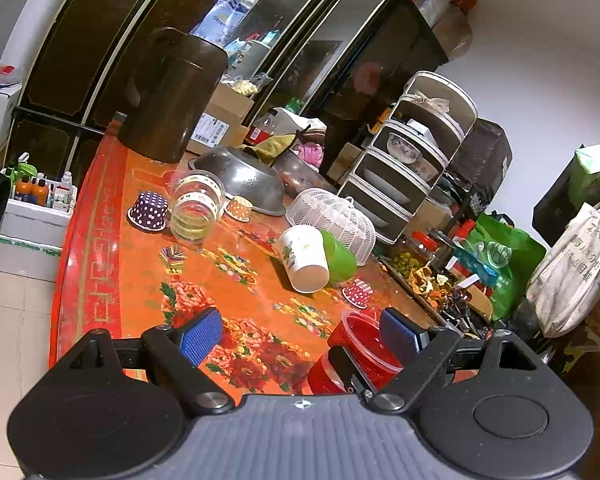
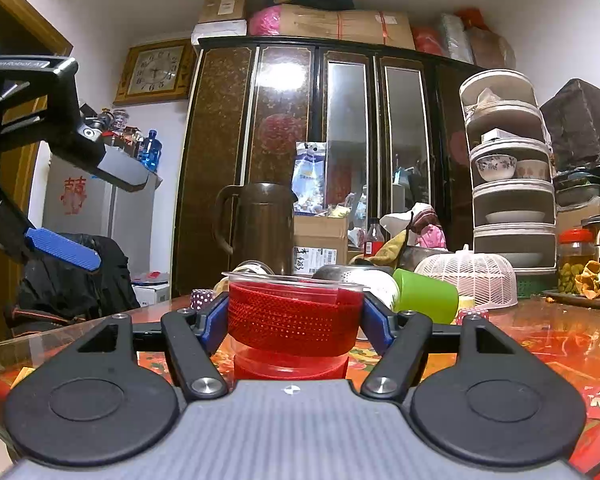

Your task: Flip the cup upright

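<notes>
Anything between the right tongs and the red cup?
Nothing visible. The right tongs already bracket the red cup, a blue pad at each side; it stands upright on the table. The left tongs hang open above.

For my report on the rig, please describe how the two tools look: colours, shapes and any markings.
Both tools look alike. The left tool has black link arms with silver pivot screws, two round black discs at the base, a ribbed grey body with a small round mark, and blue dotted pads. The right tool matches it. Seen from the right wrist, the left tool bears white lettering, too small to read surely.
</notes>
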`<state>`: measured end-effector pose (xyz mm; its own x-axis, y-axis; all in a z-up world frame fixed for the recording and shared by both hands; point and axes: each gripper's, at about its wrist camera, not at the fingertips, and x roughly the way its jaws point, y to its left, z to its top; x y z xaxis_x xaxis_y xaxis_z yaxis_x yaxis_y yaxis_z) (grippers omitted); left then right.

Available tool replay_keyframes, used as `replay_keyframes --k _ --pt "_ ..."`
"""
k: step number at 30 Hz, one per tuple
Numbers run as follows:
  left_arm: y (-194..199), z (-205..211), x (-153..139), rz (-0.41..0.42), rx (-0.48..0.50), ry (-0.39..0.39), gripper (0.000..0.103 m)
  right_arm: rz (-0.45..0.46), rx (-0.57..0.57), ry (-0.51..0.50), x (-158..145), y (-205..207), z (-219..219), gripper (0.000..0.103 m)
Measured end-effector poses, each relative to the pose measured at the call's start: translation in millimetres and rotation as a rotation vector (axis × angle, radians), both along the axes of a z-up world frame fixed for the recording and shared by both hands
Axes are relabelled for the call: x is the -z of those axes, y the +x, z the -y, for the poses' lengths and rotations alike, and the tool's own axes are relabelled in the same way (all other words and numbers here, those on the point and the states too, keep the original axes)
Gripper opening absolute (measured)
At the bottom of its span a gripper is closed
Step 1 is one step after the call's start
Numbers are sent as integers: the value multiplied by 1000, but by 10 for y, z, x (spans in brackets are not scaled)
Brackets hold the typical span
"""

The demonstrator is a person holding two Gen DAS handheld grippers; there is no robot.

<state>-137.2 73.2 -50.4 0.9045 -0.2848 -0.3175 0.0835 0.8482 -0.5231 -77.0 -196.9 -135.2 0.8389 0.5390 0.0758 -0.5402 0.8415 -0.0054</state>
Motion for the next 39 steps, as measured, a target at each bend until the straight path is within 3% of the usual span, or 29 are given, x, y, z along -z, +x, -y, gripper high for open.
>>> replay_keyframes --k 6,9,11,12,14,16,21,28,39 --pt "-14 27 0 -9 -3 15 89 -32 -7 -6 0 16 0 82" --pt "-33 62 -16 -10 -5 36 89 -51 -19 -10 -30 23 9 100" --pt "-38 91 -25 -14 -20 72 89 -62 -38 -10 -63 0 39 102" --pt "-49 115 -30 -13 -39 101 89 -62 -41 0 -94 -31 73 102" --pt "-86 174 -39 -10 -93 200 103 -64 -34 7 -180 -107 151 102" --pt "-103 256 -65 -35 -119 317 103 -95 -34 -4 -305 -180 257 102" --pt "-236 510 -259 -34 -98 471 103 -377 -37 -64 -810 -186 594 102" --pt "-324 915 -489 -90 -5 516 103 -516 7 -123 -1232 -255 926 102" --pt "-229 1014 -509 -192 -14 522 103 -577 -22 -139 -1206 -156 895 102"
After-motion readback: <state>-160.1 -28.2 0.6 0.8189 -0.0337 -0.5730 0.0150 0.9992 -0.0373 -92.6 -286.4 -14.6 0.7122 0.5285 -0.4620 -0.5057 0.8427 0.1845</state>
